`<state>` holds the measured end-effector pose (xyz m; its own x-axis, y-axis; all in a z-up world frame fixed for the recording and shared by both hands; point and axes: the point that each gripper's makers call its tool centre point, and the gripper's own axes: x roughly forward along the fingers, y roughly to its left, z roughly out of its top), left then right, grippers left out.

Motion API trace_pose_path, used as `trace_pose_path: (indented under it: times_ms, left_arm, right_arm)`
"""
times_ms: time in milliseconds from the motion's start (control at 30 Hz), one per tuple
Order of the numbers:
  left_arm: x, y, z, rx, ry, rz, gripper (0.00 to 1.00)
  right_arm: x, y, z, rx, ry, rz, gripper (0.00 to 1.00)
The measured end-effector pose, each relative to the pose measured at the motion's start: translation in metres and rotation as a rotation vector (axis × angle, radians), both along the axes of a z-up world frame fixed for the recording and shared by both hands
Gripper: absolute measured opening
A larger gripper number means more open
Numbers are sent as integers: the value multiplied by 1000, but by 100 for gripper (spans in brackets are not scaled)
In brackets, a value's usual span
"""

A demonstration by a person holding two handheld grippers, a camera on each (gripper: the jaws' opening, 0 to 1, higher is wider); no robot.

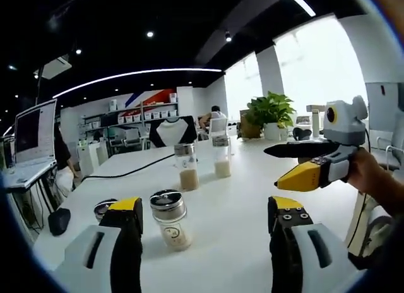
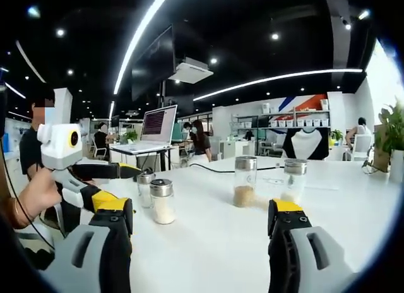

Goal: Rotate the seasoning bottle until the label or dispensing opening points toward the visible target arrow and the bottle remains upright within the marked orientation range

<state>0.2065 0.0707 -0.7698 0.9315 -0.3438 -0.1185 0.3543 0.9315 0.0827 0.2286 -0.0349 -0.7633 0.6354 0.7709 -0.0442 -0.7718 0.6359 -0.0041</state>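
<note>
Four clear glass seasoning bottles with silver metal caps stand upright on the white counter (image 1: 233,211). In the left gripper view, the nearest bottle (image 1: 170,219), holding pale powder and bearing a small round label, stands just inside the left jaw of the left tongs (image 1: 205,217), nearer that jaw than the right one and touching neither. The left tongs are spread wide and hold nothing. A second capped bottle (image 1: 104,209) sits partly hidden behind the left jaw. Two taller bottles, one with tan contents (image 1: 187,167) and one with pale contents (image 1: 221,158), stand well beyond the jaws. The right tongs (image 1: 278,168), yellow-tipped and held by a hand (image 1: 372,179), enter from the right above the counter with jaws apart and empty. In the right gripper view, the right tongs (image 2: 201,220) are likewise open and empty, and the powder bottle (image 2: 162,201) stands ahead, beside the left jaw.
</note>
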Motion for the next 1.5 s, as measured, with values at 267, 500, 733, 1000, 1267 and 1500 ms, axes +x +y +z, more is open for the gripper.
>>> trace_pose_path:
  times_ms: [267, 500, 733, 1000, 1267, 1500]
  left_arm:
    - [16, -4, 13, -16, -14, -23, 85]
    - [34, 0, 34, -15, -68, -20, 85]
    - [61, -4, 39, -27, -67, -9, 84]
    - [85, -18, 40, -29, -60, 1, 83]
    - [103, -24, 46, -129, -68, 39, 83]
    - [122, -29, 47, -135, -57, 50, 83]
  right_arm:
    - [2, -13, -2, -25, 0, -22, 90]
    - [5, -21, -4, -30, 7, -38, 89]
    - [6, -28, -4, -27, 7, -52, 89]
    - [10, -42, -4, -23, 12, -75, 89]
    - [13, -53, -5, -18, 15, -92, 88]
    - [14, -62, -7, -15, 23, -107, 88]
